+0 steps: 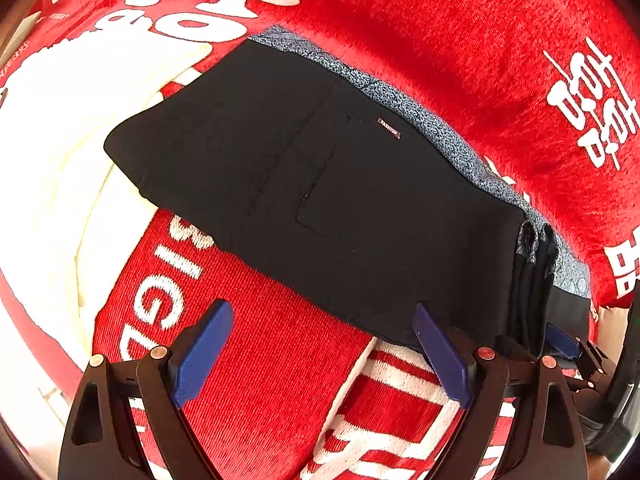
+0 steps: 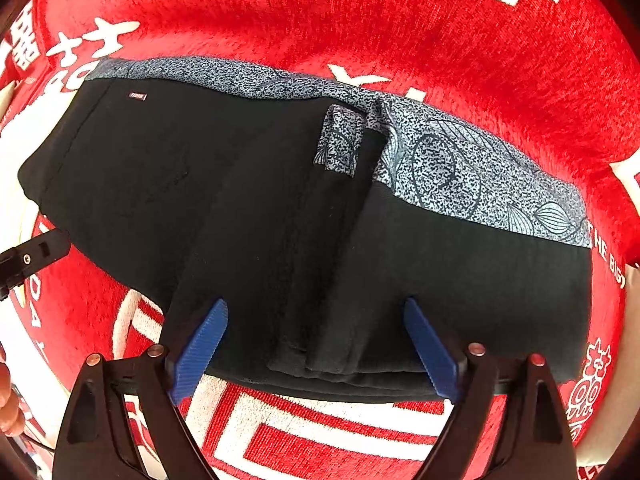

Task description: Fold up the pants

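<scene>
The black pants [image 1: 320, 184] lie folded in a compact stack on the red blanket, with a blue-grey patterned lining [image 1: 404, 104] along the far edge and a small label [image 1: 389, 128]. They also show in the right wrist view [image 2: 280, 208], lining [image 2: 460, 168] on the far side. My left gripper [image 1: 324, 356] is open and empty, just short of the stack's near edge. My right gripper [image 2: 316, 348] is open, its blue fingers [image 2: 200, 344] either side of the stack's near edge, not closed on it. The right gripper's blue finger [image 1: 564, 340] shows at the stack's right end.
A red blanket with white lettering [image 1: 480, 40] covers the surface, also seen in the right wrist view [image 2: 440, 20]. A white cloth [image 1: 60, 160] lies to the left of the pants. The left gripper's black frame [image 2: 28, 260] shows at the left edge.
</scene>
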`<state>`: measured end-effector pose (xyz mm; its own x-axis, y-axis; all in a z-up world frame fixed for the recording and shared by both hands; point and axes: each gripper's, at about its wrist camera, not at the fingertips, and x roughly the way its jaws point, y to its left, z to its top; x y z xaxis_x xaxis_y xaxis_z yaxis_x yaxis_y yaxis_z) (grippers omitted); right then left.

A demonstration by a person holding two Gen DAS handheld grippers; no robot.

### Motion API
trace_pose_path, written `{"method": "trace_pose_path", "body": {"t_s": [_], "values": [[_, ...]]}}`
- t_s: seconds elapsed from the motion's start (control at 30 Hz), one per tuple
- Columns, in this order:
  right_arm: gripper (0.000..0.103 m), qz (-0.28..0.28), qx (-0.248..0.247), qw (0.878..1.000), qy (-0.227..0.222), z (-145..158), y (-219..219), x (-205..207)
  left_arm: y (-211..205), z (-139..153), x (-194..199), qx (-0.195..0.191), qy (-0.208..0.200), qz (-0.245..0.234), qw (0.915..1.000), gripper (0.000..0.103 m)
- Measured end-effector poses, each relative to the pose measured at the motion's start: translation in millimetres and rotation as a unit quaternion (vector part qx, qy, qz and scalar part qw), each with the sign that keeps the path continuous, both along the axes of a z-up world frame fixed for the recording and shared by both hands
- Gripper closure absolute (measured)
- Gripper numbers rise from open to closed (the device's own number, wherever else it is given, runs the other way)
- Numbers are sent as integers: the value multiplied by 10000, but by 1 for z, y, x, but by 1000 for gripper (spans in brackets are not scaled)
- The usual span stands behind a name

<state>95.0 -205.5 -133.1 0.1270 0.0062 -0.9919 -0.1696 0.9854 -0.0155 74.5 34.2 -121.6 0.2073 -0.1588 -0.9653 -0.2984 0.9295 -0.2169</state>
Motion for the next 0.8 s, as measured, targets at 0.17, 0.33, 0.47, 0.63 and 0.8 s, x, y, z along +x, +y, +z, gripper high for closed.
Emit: {"method": "trace_pose_path", "body": {"t_s": [0.17,0.33,0.47,0.63,0.8], "values": [[11,-110,22,9999,66,1,0,5,5,0,2,-67,-50,84,9999,11],[11,-489,607,9970,17,13,-12,12,24,2,0,-410,-261,328,9983,11],[11,-739,1078,9914,76,12,-24,10,49,0,-6,-987,-517,675,9915,11],[11,-575,1193,9912,18,11,-26,4,74,-13,-9,-1486,-651,1076,9809,11],[11,-604,1222,9907,34,8,-27,6,87,-24,-6,-1857,-865,1269,9705,11]]}}
